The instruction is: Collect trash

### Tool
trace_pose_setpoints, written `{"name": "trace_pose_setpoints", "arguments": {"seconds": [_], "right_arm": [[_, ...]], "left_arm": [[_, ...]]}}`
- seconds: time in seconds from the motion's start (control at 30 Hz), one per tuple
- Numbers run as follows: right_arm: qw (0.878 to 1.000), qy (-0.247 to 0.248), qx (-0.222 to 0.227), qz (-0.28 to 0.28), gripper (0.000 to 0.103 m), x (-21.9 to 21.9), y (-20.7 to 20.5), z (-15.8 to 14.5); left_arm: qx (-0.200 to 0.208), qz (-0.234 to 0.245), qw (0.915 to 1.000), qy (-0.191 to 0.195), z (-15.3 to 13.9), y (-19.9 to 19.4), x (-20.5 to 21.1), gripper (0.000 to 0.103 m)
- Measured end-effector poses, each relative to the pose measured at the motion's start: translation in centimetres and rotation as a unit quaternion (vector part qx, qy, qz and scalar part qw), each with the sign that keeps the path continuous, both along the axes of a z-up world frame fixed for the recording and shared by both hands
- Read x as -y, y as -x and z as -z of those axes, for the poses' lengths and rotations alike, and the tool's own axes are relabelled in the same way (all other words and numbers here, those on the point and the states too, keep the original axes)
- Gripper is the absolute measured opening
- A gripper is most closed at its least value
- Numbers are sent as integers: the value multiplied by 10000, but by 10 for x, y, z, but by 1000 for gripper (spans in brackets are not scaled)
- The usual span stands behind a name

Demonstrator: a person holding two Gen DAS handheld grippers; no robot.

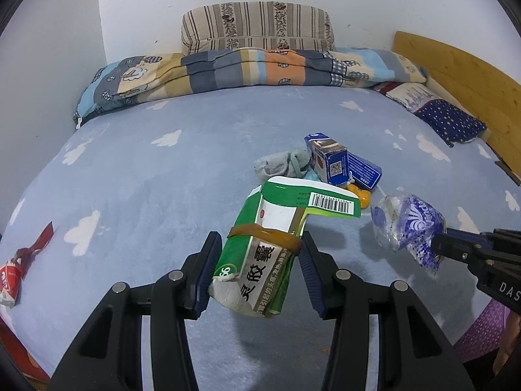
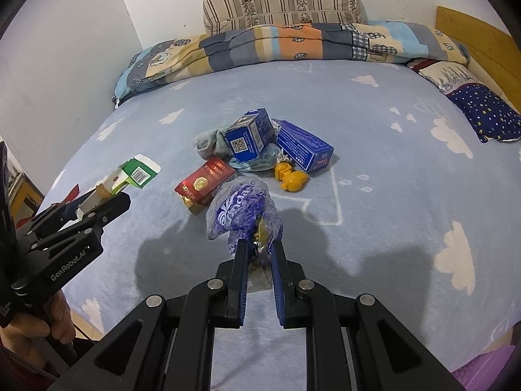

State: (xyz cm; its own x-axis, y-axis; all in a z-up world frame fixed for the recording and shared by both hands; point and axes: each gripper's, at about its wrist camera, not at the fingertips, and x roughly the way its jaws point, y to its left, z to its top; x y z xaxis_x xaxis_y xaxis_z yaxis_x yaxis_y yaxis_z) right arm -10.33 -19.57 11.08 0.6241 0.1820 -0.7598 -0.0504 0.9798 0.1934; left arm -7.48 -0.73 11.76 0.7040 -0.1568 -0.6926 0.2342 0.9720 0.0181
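While gripped, creased cardboard box (image 1: 273, 244), crinkly plastic wrapper (image 2: 242, 211).

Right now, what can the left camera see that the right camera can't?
Only the left camera shows the red wrapper at the bed's edge. Only the right camera shows the red box by the pile. Both show the green box in the left gripper, the blue bag in the right gripper, the two blue boxes and the yellow toy.
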Motion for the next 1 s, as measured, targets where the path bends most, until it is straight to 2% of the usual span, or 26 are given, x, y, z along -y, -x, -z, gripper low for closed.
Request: {"name": "trace_pose_setpoints", "arguments": {"seconds": [0.37,1.0], "right_arm": [[10000,-3,5,17,14,1,0,0],[10000,-8,14,22,14,1,0,-2]], "left_arm": [[62,156,9997,-166,2,3,12,43],[41,231,9996,-163,4,4,16,43]]}}
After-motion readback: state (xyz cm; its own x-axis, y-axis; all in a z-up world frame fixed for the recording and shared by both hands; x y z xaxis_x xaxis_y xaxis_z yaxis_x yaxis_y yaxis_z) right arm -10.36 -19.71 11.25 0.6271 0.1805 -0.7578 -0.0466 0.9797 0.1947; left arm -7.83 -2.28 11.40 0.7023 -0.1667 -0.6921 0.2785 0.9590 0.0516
